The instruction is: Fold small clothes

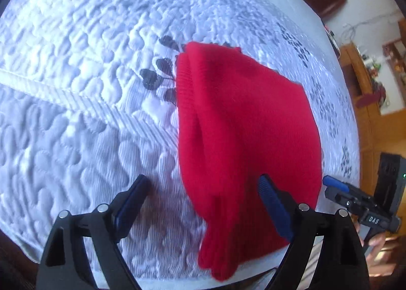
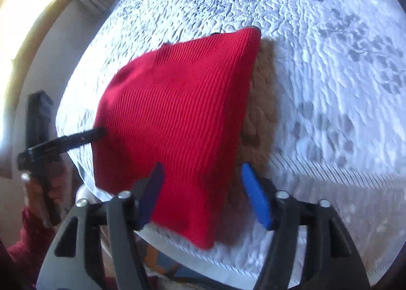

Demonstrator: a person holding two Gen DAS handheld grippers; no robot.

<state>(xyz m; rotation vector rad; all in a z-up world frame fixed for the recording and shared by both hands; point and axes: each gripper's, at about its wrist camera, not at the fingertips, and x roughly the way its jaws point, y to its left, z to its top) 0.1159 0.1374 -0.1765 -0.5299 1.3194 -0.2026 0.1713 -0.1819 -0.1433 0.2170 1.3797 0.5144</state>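
I have both hand-held grippers, left (image 1: 203, 186) and right (image 2: 200, 175), open over the folded red knit (image 1: 243, 122) resting flat on the bed (image 1: 76, 112), released at my six o'clock.

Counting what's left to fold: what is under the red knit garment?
A brown fuzzy fabric piece peeks out beside the red knit garment on the white quilt. How far it extends underneath is covered.

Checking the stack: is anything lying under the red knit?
Yes, a brown fuzzy cloth sticks out from beneath the red knit.

Seemingly "DAS" on right gripper (image 1: 332, 183)
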